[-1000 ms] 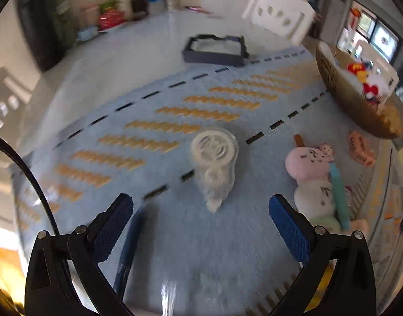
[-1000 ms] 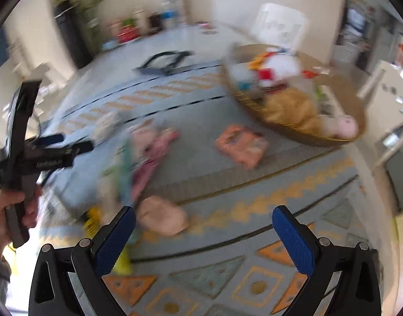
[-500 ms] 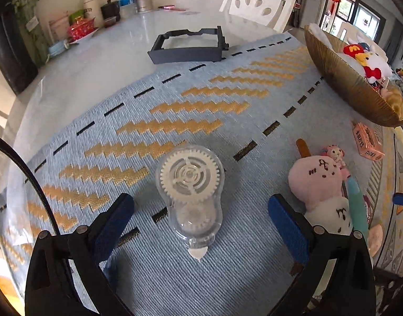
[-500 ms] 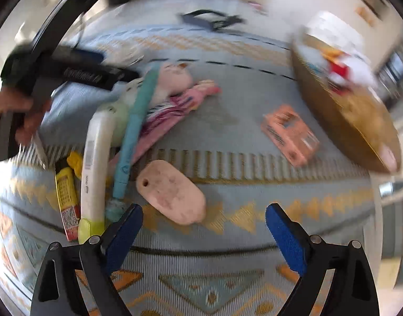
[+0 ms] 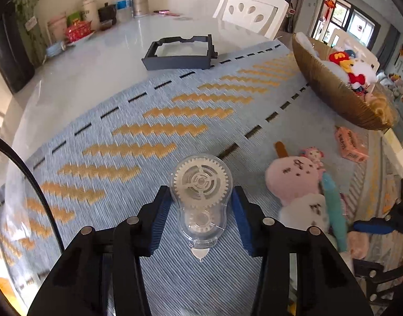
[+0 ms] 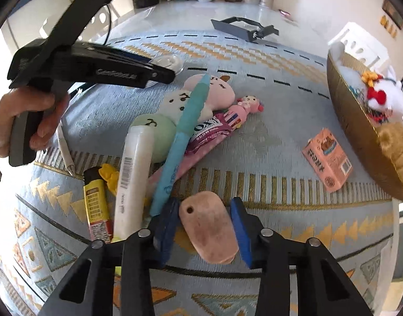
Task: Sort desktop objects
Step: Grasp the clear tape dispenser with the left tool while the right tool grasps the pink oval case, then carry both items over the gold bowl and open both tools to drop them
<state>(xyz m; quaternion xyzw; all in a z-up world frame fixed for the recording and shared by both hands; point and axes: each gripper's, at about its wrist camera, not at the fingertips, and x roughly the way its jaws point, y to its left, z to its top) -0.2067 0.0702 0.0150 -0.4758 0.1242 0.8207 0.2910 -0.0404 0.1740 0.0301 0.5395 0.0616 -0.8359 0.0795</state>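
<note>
A clear correction tape dispenser (image 5: pixel 201 184) with white gears lies on the blue woven mat (image 5: pixel 122 173). My left gripper (image 5: pixel 201 197) straddles it; the jaws are closing and both blue pads (image 5: pixel 163 210) touch its sides. In the right wrist view a pink oblong eraser (image 6: pixel 209 231) with a small hole lies on the mat. My right gripper (image 6: pixel 204 205) is closing too, and its pads (image 6: pixel 238 221) press on the eraser's two long edges. That view also shows the left gripper's black body (image 6: pixel 109 71) in a hand (image 6: pixel 25 115) over the dispenser (image 6: pixel 170 62).
Beside the eraser lies a pile: a plush toy (image 6: pixel 201 94), a teal pen (image 6: pixel 185 131), a white tube (image 6: pixel 133 173) and a yellow marker (image 6: pixel 96 202). An orange box (image 6: pixel 328 158) sits to the right. A woven basket (image 5: pixel 333 92) holds toys; a dark tray (image 5: pixel 180 52) stands further back.
Both grippers went from wide open to closed in on their objects. The right gripper swung over and down to the pink eraser. The left stayed over the dispenser.
</note>
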